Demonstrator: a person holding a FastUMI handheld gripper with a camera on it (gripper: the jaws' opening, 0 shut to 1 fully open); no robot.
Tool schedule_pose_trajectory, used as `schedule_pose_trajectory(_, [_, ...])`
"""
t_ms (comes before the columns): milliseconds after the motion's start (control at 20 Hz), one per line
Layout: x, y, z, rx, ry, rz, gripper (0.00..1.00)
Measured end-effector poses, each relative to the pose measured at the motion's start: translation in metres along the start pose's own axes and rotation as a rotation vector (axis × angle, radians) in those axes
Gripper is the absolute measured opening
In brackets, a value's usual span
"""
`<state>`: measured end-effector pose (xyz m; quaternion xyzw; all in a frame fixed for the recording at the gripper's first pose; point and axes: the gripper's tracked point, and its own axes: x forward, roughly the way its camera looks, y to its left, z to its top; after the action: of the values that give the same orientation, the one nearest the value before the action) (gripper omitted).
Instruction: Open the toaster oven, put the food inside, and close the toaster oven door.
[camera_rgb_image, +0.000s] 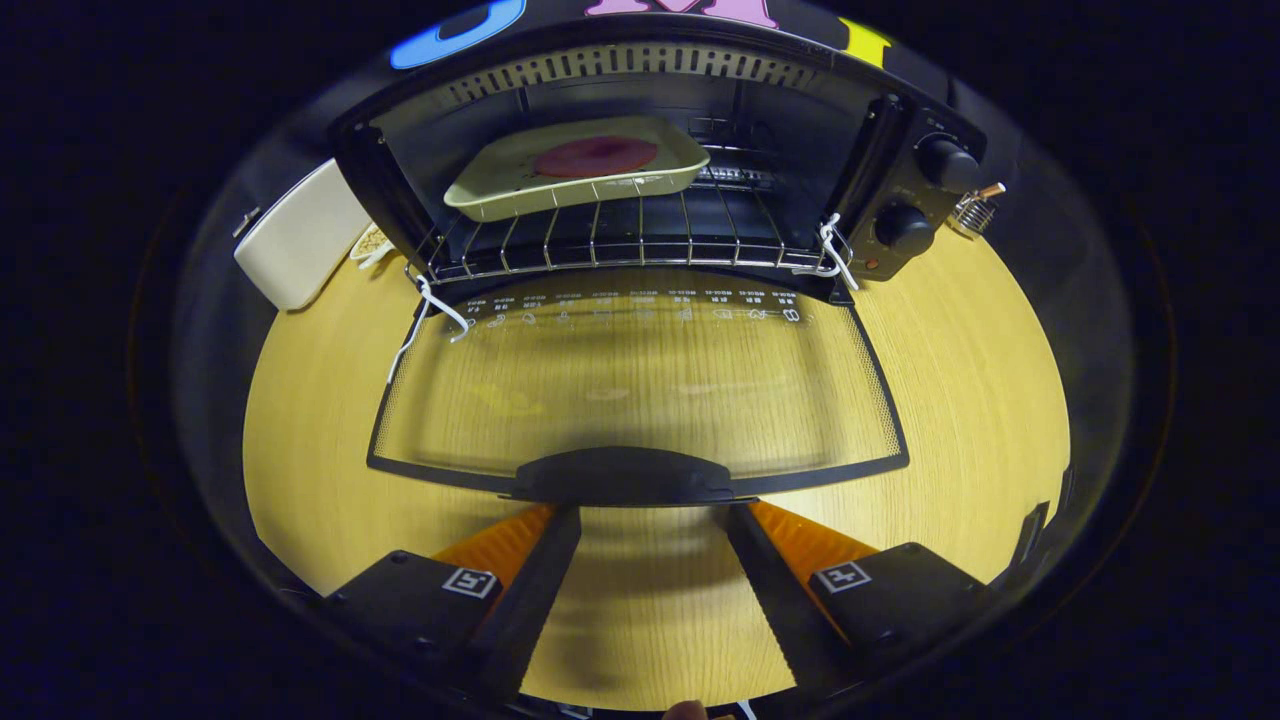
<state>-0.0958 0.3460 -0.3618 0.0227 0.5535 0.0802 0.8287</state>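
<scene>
Two spread, empty fingers of the hand-held gripper (640, 520) flanked the lowered door's handle (622, 476), lying crosswise just ahead.

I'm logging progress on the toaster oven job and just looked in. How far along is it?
Done: the toaster oven is open, its glass door lying flat, and the tray with the round reddish food sits on the wire rack. In hand: the tool is open, its fingers just behind the door handle, gripping nothing. Left: swing the door up and shut.
</scene>
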Motion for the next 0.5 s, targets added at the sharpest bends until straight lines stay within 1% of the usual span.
schedule_pose_trajectory(300, [-0.021, -0.005, 0.008, -0.026, -0.092, 0.006, 0.98])
schedule_pose_trajectory(500, [-0.039, -0.011, 0.023, -0.113, -0.198, 0.003, 0.98])
